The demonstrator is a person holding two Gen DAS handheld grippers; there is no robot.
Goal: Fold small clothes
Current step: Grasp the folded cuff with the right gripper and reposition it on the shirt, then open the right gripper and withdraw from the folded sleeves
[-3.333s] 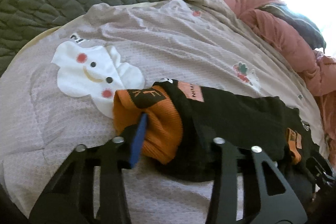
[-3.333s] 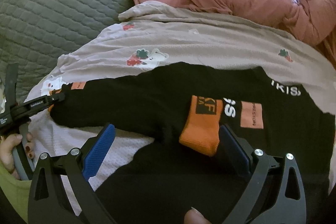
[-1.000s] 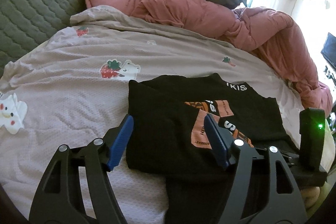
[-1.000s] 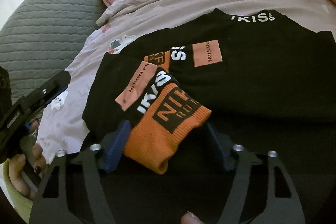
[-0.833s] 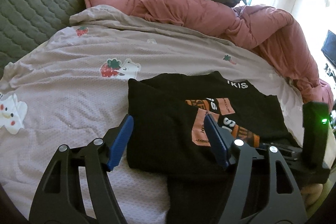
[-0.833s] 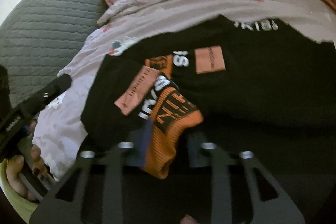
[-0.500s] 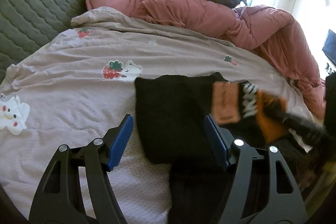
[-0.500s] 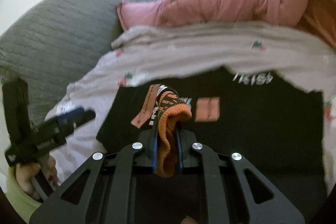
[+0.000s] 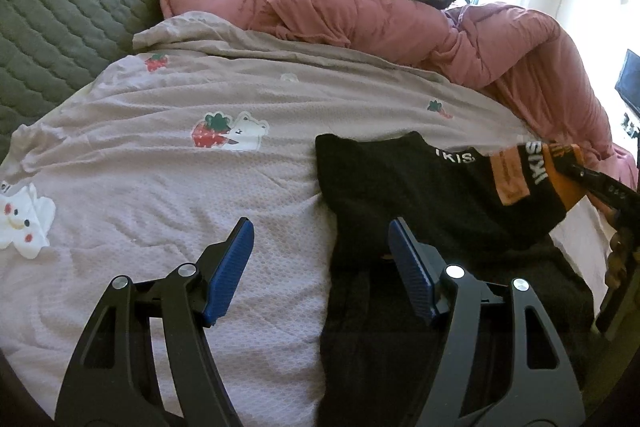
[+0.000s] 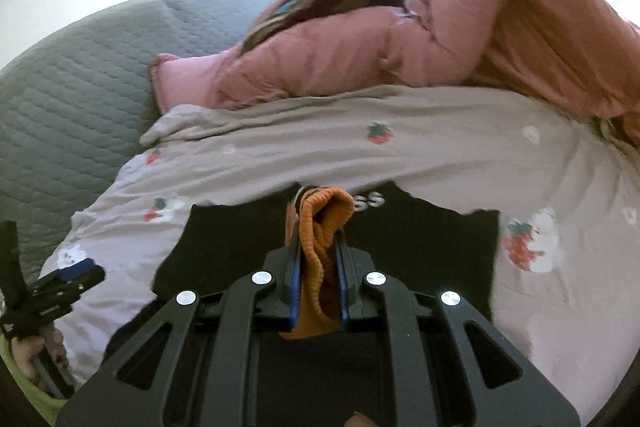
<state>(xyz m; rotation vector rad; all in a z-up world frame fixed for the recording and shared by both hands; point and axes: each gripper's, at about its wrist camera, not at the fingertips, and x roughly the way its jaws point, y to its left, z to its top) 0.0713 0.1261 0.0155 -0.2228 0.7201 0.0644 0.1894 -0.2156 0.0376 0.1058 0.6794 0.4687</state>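
My right gripper (image 10: pixel 318 259) is clamped on the orange cuff (image 10: pixel 320 227), sleeve lifted over the black sweater (image 9: pixel 420 195) lying on the bedsheet (image 9: pixel 160 187). My left gripper (image 9: pixel 320 263) is spread, empty, straddling the sweater's left edge. Bare sheet left; pink duvet (image 9: pixel 440 27) bounds the far side.

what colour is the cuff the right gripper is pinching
Orange ribbed knit cuff, clearest in the right wrist view.
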